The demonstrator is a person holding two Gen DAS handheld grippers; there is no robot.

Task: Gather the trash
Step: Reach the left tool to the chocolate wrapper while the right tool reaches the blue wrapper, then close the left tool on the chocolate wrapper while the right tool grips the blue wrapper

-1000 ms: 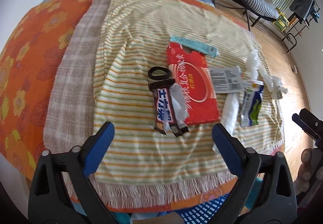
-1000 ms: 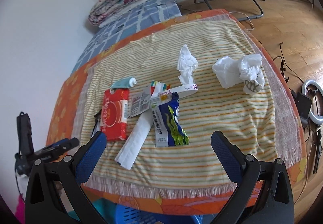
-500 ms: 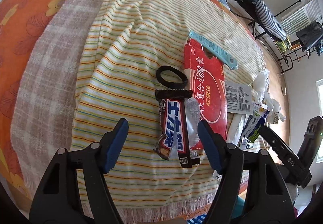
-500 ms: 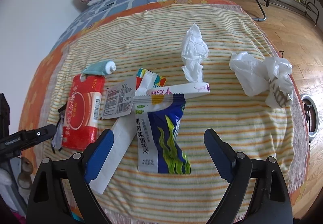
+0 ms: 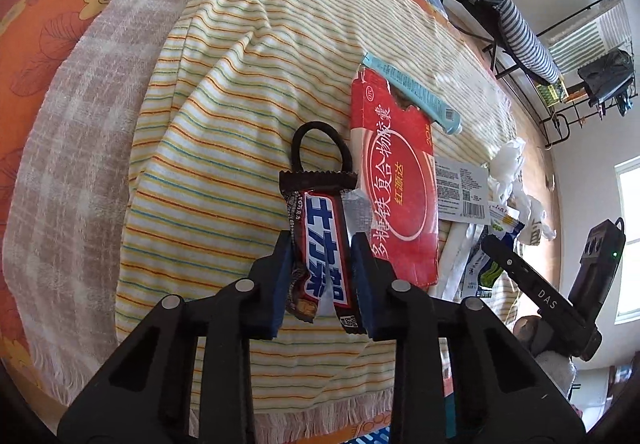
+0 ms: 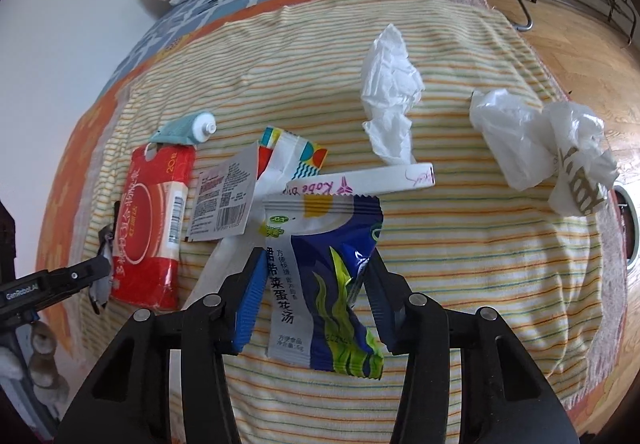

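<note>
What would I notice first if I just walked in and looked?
Probably the left gripper pinching a candy bar wrapper beside a red box, and the right gripper squeezing a blue soup packet. Behind it, crumpled white tissue lies on the striped towel.

Both grippers: left gripper (image 5: 322, 282) & right gripper (image 6: 316, 296) black frames, blue finger pads, silver screws.
</note>
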